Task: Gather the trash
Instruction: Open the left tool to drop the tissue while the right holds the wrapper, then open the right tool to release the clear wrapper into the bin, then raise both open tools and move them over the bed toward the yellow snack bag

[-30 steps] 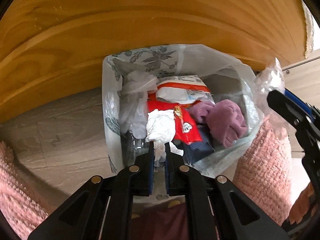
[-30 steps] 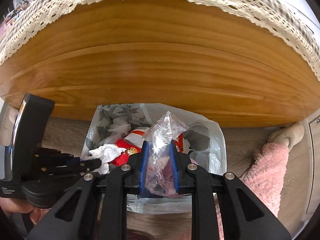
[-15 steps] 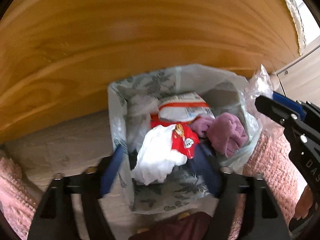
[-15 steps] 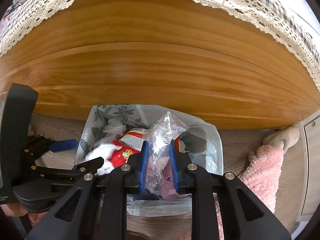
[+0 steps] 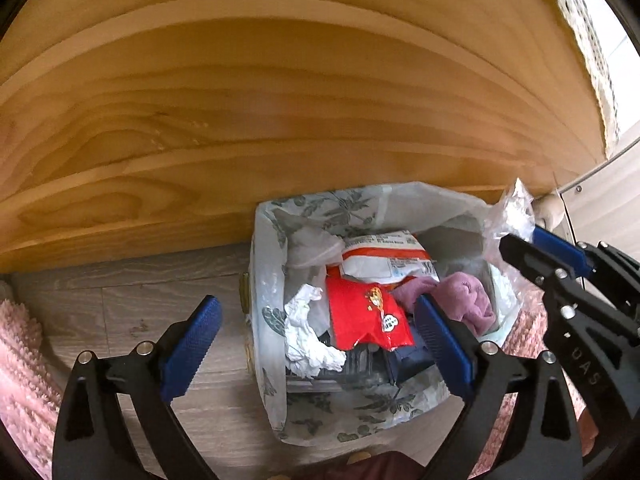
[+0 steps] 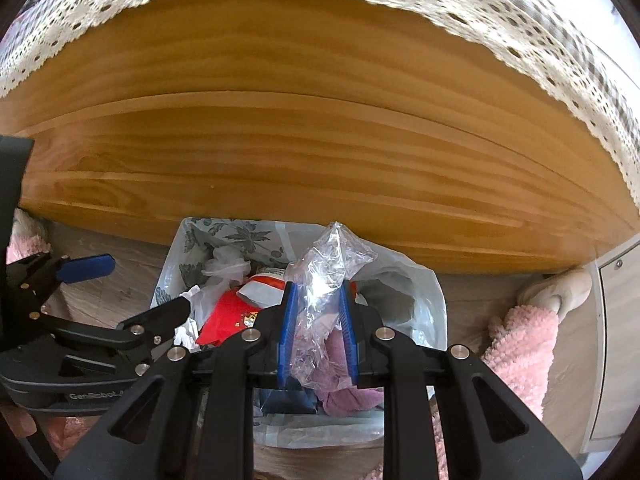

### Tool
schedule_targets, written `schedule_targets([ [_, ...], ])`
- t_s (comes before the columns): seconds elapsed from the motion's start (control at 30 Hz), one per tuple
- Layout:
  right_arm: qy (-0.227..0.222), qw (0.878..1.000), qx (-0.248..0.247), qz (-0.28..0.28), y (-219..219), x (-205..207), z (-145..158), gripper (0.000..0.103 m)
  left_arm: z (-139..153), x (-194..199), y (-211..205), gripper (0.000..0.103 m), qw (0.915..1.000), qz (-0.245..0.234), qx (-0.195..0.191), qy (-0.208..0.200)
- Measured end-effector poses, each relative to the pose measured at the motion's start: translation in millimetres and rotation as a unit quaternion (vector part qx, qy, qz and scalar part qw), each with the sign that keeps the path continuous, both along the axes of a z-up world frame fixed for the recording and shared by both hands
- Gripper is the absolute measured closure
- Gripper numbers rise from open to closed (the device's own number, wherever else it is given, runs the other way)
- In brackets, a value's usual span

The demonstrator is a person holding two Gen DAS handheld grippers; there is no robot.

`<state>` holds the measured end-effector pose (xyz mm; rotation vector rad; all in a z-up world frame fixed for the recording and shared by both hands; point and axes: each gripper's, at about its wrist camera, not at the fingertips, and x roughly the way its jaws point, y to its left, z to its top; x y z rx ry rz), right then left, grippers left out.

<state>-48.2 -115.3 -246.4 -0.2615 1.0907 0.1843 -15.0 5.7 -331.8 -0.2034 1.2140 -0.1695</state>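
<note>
2 tools hover over the bin (image 5: pixel 276 360): your left tool (image 5: pixel 316 344) gapes wide, empty, the tissue (image 5: pixel 308 340) lying inside at 9 o'clock. Your right tool (image 6: pixel 318 332) pinches the plastic (image 6: pixel 324 280), poised above the bin to drop it in.

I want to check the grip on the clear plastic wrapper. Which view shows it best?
Right wrist view: the clear plastic wrapper sits centred, pinched between the right gripper fingers. Left wrist view catches only its tip at the right edge.
</note>
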Motion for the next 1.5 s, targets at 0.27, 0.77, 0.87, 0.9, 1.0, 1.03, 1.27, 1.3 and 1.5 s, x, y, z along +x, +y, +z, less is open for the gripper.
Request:
schedule_targets([
  [0.27,0.015,1.0,-0.004,0.0,0,2,-4,0.079,10,-3,6,0.009,0.9998,0.004,-0.002,-0.02],
  [0.77,0.031,0.999,-0.008,-0.023,-11,3,-10,0.032,13,-4,11,0.01,0.9997,0.007,0.001,-0.025],
  [0.87,0.035,0.999,-0.011,-0.027,-15,4,-12,0.024,13,-4,13,0.01,0.9997,0.009,0.002,-0.024],
  [0.9,0.033,0.999,-0.013,-0.027,-16,4,-11,0.02,13,-4,13,0.01,0.9997,0.01,0.002,-0.024],
  [1.0,0.03,0.999,-0.013,-0.029,-19,3,-10,0.013,14,-5,15,0.01,0.9996,0.01,0.001,-0.026],
  [1.03,0.031,0.999,-0.009,-0.03,-20,3,-10,0.011,14,-6,15,0.01,0.9996,0.01,0.002,-0.027],
  [1.27,0.005,0.999,0.002,-0.038,-24,0,2,0.008,23,-8,20,0.01,0.9988,0.013,0.005,-0.047],
  [1.3,-0.002,0.999,0.005,-0.039,-24,-1,5,0.008,26,-9,20,0.01,0.9985,0.013,0.009,-0.052],
  [1.5,-0.08,0.995,0.028,-0.045,-28,-13,46,0.008,50,-15,22,0.01,0.9956,0.007,0.018,-0.092],
])
